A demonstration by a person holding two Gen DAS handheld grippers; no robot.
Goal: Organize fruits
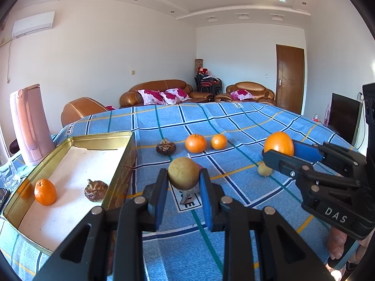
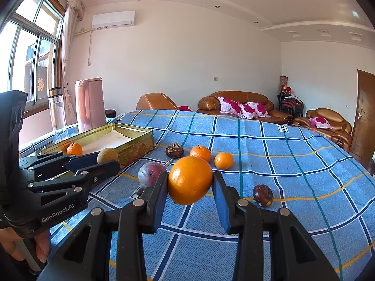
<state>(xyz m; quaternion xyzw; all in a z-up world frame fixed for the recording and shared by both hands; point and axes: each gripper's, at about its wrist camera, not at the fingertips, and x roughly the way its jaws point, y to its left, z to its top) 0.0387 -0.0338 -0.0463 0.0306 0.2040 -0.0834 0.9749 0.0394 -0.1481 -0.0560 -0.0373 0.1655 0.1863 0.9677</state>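
fruits [image 2: 189, 180] — purple one [image 2: 150, 174] half-hidden behind tool [image 2: 190, 188]

The gold rectangular metal tin [image 1: 103, 140] at the left of the left wrist view has a bare white floor across its far half; a small orange [image 1: 45, 192] and a brown wrinkled fruit [image 1: 96, 190] fill its near part. Its raised right wall [image 1: 126, 161] stands between the tin and the blue checked cloth on the counter [image 1: 234, 121]. At mid-frame a dark brown fruit [image 1: 166, 147] and two oranges [image 1: 195, 143] form a row, with narrow gaps between them. Behind that row the cloth lies open. A pink plastic jug [image 1: 30, 124] blocks the tin's far left.
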